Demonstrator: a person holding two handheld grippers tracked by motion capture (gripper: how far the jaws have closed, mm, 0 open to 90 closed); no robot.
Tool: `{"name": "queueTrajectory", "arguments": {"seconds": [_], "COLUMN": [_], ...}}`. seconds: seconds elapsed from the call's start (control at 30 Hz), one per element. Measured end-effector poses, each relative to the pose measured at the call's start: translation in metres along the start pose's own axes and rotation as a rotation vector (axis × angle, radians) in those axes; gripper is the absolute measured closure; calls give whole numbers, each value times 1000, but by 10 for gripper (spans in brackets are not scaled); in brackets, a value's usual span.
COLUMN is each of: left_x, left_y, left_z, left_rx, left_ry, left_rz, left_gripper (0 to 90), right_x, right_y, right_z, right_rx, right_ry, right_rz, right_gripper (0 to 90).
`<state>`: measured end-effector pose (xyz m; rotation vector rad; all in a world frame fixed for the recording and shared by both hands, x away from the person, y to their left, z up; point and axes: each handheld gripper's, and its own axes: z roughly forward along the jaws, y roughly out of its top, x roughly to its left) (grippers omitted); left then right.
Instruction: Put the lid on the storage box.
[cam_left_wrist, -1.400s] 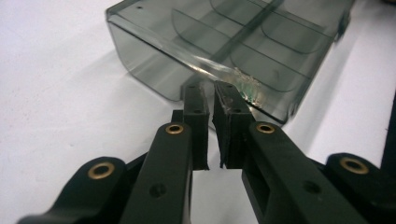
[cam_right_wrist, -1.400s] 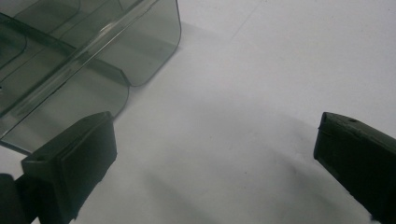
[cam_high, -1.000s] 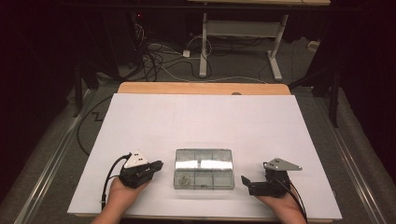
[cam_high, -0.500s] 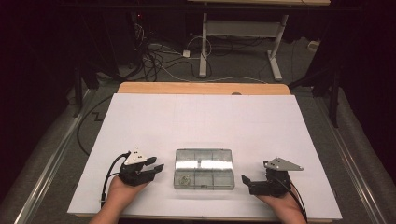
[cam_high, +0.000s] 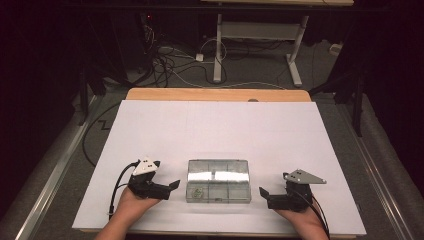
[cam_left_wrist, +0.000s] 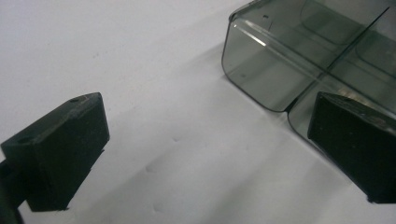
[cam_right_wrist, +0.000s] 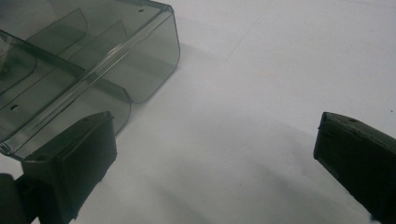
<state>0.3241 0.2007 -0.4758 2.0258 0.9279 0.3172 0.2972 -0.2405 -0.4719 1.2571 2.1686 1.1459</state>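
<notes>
A clear plastic compartment box (cam_high: 218, 180) with its lid down lies flat near the front of the white table (cam_high: 215, 130). A small greenish item (cam_high: 198, 191) sits in its front left compartment. My left gripper (cam_high: 172, 187) stands open just left of the box, its jaws pointing at the box's left end. A corner of the box (cam_left_wrist: 275, 60) lies ahead of the jaws in the left gripper view. My right gripper (cam_high: 264, 195) is open just right of the box, aimed at its right end; the box (cam_right_wrist: 84, 60) shows at the upper left in the right gripper view. Neither gripper touches it.
A wooden strip (cam_high: 215, 94) runs along the table's far edge. Behind it are cables on the floor (cam_high: 170, 60) and a white desk frame (cam_high: 255, 40). Metal rails (cam_high: 55, 170) flank the table's sides.
My left gripper has crept slightly right toward the box. The right gripper and the box stay where they were.
</notes>
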Motion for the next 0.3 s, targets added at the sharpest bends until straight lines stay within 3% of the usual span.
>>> {"name": "queueTrajectory", "arguments": {"seconds": [0.3], "left_x": [0], "left_y": [2], "left_z": [7], "left_rx": [24], "left_ry": [-17], "left_rz": [-3], "left_gripper": [0], "right_x": [-2], "right_y": [-3], "right_z": [-4], "right_rx": [-1], "right_ry": [-10], "right_rz": [7], "right_gripper": [0]}}
